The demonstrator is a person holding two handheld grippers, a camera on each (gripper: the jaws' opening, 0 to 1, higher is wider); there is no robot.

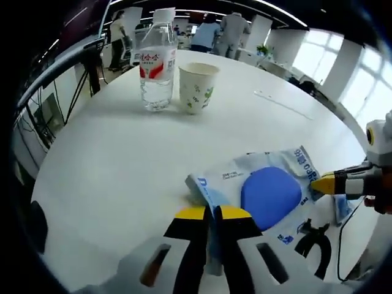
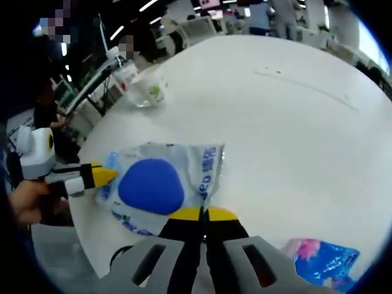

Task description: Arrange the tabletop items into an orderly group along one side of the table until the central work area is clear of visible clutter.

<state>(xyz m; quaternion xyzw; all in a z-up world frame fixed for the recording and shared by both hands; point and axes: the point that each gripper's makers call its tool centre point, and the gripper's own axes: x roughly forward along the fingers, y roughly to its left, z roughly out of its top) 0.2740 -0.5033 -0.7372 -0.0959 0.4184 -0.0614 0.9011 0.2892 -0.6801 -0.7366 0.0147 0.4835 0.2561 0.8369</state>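
Progress looks partial: water bottle and paper cup stand together near the table's far edge, while both the left gripper and right gripper, clamped on the blue-and-white packet, hold it at the near edge, and a pink-and-blue pack awaits grouping.

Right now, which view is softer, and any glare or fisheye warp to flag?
Right gripper view is softer: the water bottle and paper cup smear at the table's far side. Left gripper view is sharp; bottle label readable. Both views bow the table edge. Window glare blows out the left gripper view's upper right; shadows are faint.
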